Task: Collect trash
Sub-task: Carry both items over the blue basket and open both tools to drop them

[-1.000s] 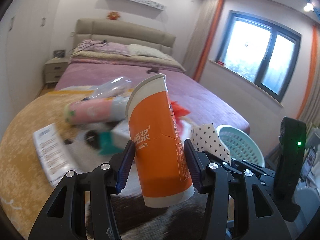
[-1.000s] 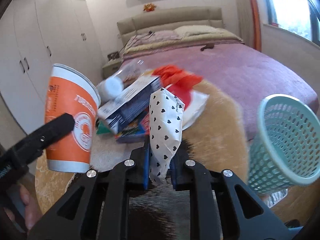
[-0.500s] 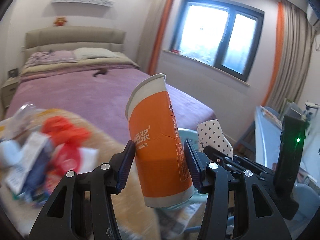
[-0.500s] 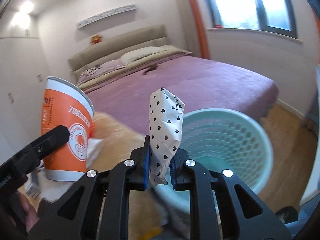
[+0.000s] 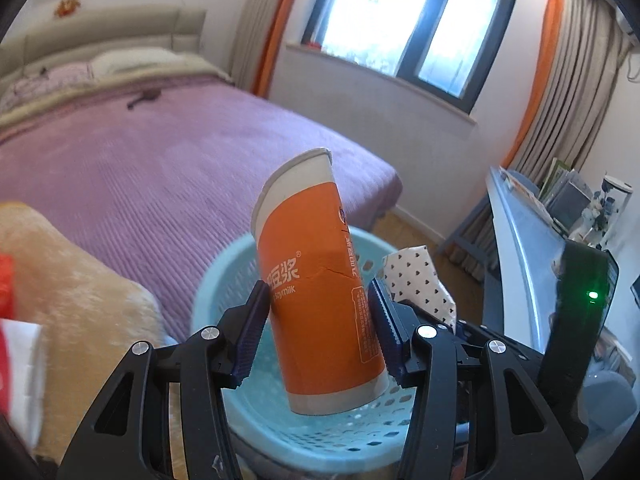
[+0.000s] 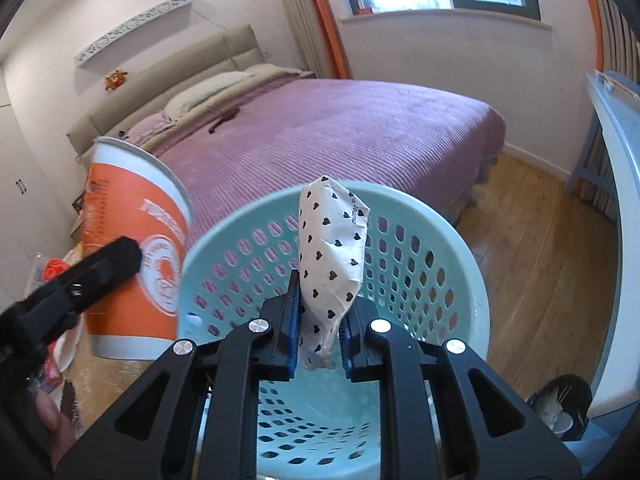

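Jaws pinching: left gripper (image 5: 318,330) on light, crushable cup (image 5: 316,280), right gripper (image 6: 319,334) on soft packet (image 6: 330,264), over basket (image 6: 452,236); hold low, gently.

Count, both wrist views: grippers, two; left gripper (image 5: 318,330) closed on one orange paper cup (image 5: 318,280), right gripper (image 6: 318,330) closed on one heart-print white packet (image 6: 330,264).

Baskets: one, a pale-teal perforated basket (image 6: 460,276).

Beds: one, the bed (image 6: 340,132) with purple cover; pillows on it, at least two, edges blurred so exact number not resolved; one small dark object (image 6: 224,118) on the cover, kind not resolved.

Windows: one window (image 5: 404,24), two panes; orange curtain strips (image 5: 540,64), two in left view.

Wall shelf (image 6: 132,26): one; orange ornament (image 6: 115,79) below it: one.

Dark bin (image 6: 560,406) at lower right: one.
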